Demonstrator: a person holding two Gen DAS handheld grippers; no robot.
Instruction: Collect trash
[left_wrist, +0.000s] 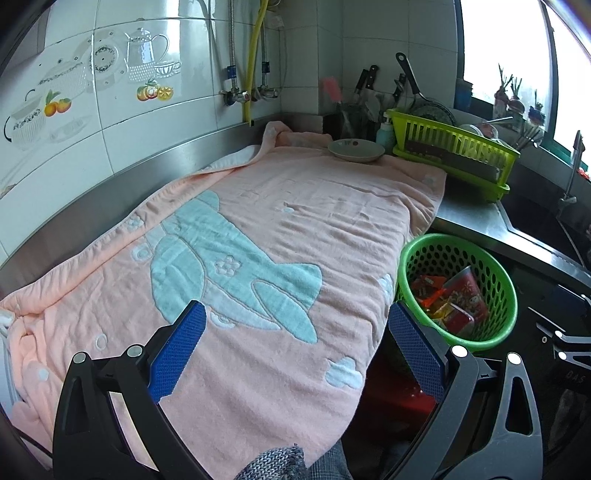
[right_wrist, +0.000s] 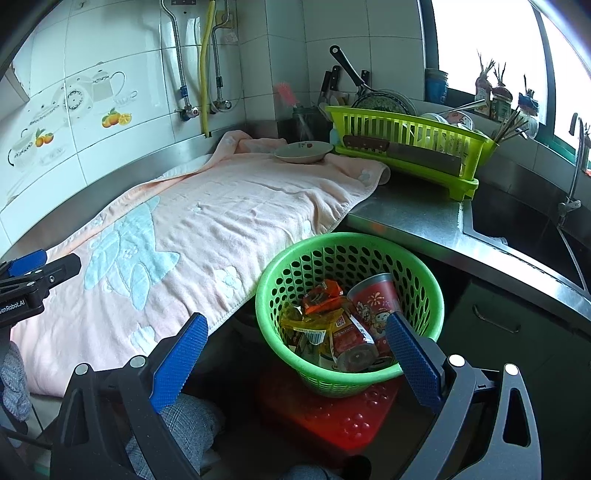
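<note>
Both grippers, left gripper (left_wrist: 295, 343) and right gripper (right_wrist: 295, 347), have fingers spread and empty; we judge the wrappers (right_wrist: 325, 321) light, crinkly, best pinched at an edge.

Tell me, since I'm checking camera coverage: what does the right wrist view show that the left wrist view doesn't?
Only the right wrist view shows the red mat under the green basket and the left gripper from outside. Only the left shows the towel's whole blue airplane. Both share the pink towel, plate and dish rack.
</note>
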